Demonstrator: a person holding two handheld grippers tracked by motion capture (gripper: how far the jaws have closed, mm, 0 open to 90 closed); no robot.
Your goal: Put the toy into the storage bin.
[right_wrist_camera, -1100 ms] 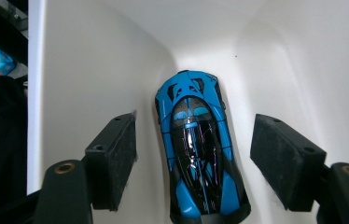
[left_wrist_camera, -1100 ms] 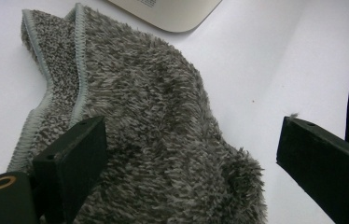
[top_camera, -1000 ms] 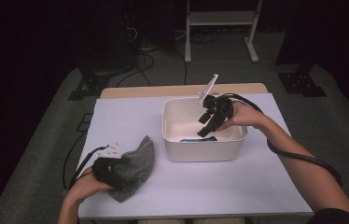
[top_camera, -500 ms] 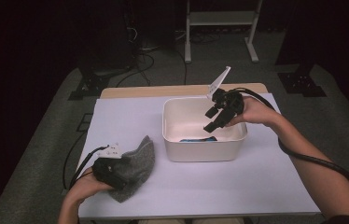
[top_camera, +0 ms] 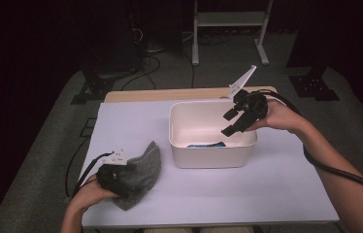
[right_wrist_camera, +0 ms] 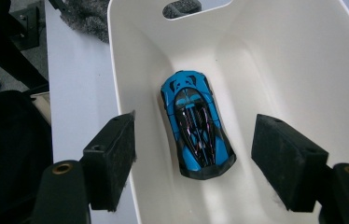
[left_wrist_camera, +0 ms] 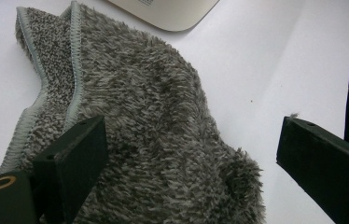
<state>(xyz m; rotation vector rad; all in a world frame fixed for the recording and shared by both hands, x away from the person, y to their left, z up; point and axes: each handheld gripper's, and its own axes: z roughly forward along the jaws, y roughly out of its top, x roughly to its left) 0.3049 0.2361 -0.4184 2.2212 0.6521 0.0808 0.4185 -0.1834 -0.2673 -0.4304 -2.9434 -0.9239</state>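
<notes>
Blue toy car point(right_wrist_camera: 196, 125) lies on the bin point(top_camera: 212, 156) floor; our right tool point(top_camera: 232, 122) has lifted clear above it, jaws spread and empty. Our left tool point(left_wrist_camera: 196, 172), also spread, straddles the grey cloth point(top_camera: 140, 170) on the counter point(top_camera: 267, 194), next for loading.

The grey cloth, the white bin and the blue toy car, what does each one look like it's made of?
The grey cloth looks like microfibre or a similar plush textile: long fuzzy pile, with a stitched pale edge. The white bin seems to be moulded plastic: smooth, matte, rounded corners and a cut-out handle. The blue toy car has a glossy painted shell, plastic or die-cast metal; the look leaves that open.
</notes>
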